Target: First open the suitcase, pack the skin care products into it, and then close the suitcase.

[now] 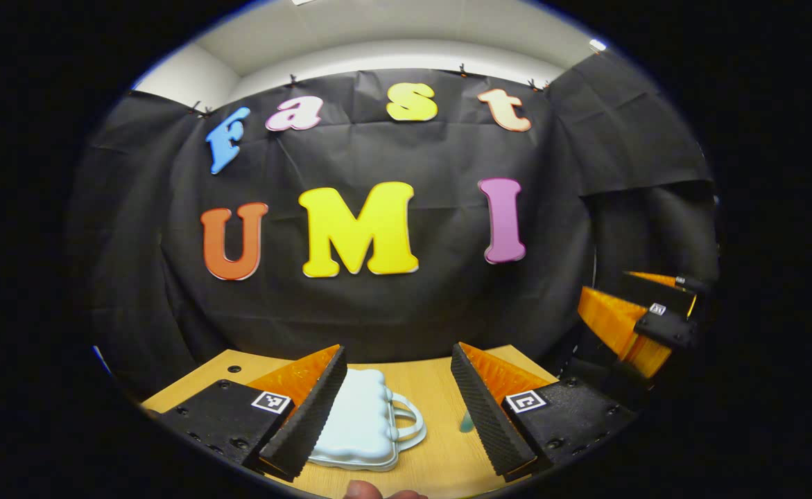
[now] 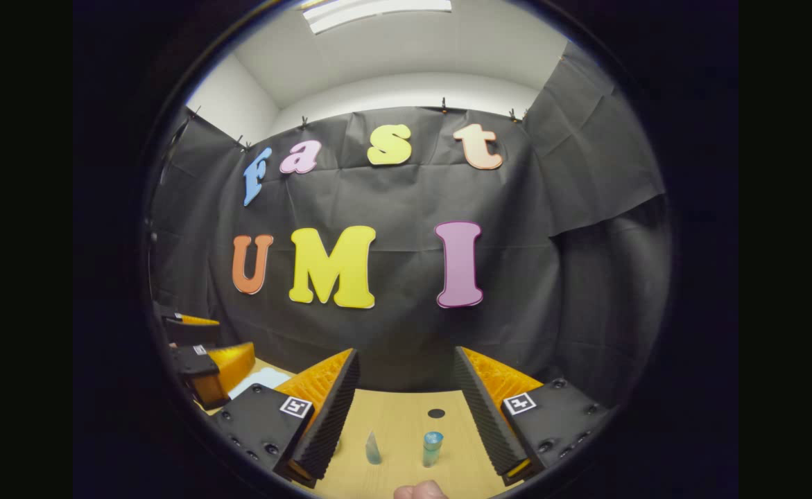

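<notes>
Closed suitcase (image 1: pixel 360 419) near table edge (image 1: pixel 191 378), probably; both tools spread

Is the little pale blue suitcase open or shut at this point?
Shut. The pale blue ribbed plastic suitcase lies flat on the wooden table, handle toward the right, no gap or interior showing.

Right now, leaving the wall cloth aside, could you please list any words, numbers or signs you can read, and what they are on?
Suitcase: no writing visible.
Bottle and small tube: too small to make out any writing.
Square tags on the left gripper and right gripper: black-and-white patterns, no words.
</notes>
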A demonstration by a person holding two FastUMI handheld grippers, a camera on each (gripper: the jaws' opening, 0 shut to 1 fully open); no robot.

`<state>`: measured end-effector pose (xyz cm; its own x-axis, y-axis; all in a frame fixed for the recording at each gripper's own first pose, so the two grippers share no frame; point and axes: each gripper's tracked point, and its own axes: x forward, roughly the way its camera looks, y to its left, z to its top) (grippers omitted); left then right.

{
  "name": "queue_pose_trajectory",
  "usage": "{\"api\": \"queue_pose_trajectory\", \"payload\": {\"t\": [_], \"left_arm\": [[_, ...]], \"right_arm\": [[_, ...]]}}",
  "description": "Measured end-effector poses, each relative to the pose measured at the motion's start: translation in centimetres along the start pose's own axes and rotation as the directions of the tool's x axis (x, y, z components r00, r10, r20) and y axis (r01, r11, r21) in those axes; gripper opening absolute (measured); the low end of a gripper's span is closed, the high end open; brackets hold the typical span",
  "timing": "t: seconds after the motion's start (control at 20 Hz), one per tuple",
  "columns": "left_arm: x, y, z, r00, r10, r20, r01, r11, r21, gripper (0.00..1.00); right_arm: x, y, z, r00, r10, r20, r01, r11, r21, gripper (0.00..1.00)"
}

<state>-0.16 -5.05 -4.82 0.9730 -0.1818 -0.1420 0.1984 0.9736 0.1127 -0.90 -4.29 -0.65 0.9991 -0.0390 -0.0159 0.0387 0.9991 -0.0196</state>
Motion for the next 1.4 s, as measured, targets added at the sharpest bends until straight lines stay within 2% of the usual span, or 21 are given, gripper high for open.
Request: {"api": "queue_pose_trajectory", "payload": {"t": [0.1, 0.2, 0.35, 0.5, 0.65, 0.8, 0.9, 1.0, 1.15, 1.3, 1.35, 1.4], "left_arm": [[0.5, -1.0, -2.6, 0.995, -0.066, -0.077, 0.073, 0.994, 0.085, 0.98], [0.9, -1.5, -4.2, 0.988, -0.094, -0.12, 0.109, 0.986, 0.129, 0.98], [1.9, -2.3, -5.6, 0.982, -0.105, -0.159, 0.128, 0.981, 0.145, 0.96], [3.2, -2.5, -7.1, 0.972, -0.112, -0.208, 0.169, 0.945, 0.28, 0.96], [4.8, -2.1, -10.3, 0.951, -0.129, -0.281, 0.24, 0.879, 0.412, 0.96], [6.3, -1.2, -15.2, 0.906, -0.087, -0.414, 0.324, 0.772, 0.547, 0.95], [7.5, -0.6, -18.2, 0.874, -0.051, -0.484, 0.373, 0.708, 0.6, 0.93], [8.6, -0.2, -20.3, 0.854, -0.016, -0.52, 0.404, 0.648, 0.645, 0.93], [10.1, -0.5, -22.1, 0.841, 0.011, -0.541, 0.434, 0.583, 0.687, 0.91], [11.2, -0.4, -23.9, 0.822, 0.055, -0.567, 0.463, 0.516, 0.721, 0.79], [11.5, -0.4, -24.4, 0.815, 0.066, -0.575, 0.47, 0.505, 0.724, 0.78], [11.9, -0.1, -24.7, 0.811, 0.084, -0.578, 0.471, 0.492, 0.732, 0.71]], "right_arm": [[-0.2, -1.5, -0.7, 1.0, -0.024, -0.017, 0.024, 1.0, -0.009, 0.81], [-0.5, -3.1, -1.7, 0.998, -0.053, -0.042, 0.053, 0.999, -0.005, 0.8], [-0.8, -5.0, -3.6, 0.992, -0.089, -0.088, 0.088, 0.996, -0.026, 0.79], [-0.9, -6.1, -3.7, 0.989, -0.104, -0.102, 0.101, 0.994, -0.027, 0.81], [-0.5, -6.8, -3.6, 0.988, -0.12, -0.093, 0.117, 0.992, -0.041, 0.81], [-0.3, -7.2, -4.0, 0.986, -0.131, -0.107, 0.127, 0.991, -0.047, 0.81], [-0.5, -7.9, -4.2, 0.983, -0.147, -0.113, 0.141, 0.988, -0.06, 0.81], [-0.8, -9.1, -4.4, 0.977, -0.18, -0.118, 0.173, 0.983, -0.063, 0.81], [-1.2, -10.6, -5.0, 0.963, -0.229, -0.139, 0.223, 0.973, -0.062, 0.79], [-1.4, -11.8, -5.2, 0.953, -0.26, -0.153, 0.252, 0.965, -0.068, 0.81], [-1.5, -12.2, -5.2, 0.95, -0.273, -0.152, 0.265, 0.962, -0.072, 0.81], [-1.7, -12.6, -5.2, 0.947, -0.285, -0.15, 0.277, 0.958, -0.073, 0.81]]}}
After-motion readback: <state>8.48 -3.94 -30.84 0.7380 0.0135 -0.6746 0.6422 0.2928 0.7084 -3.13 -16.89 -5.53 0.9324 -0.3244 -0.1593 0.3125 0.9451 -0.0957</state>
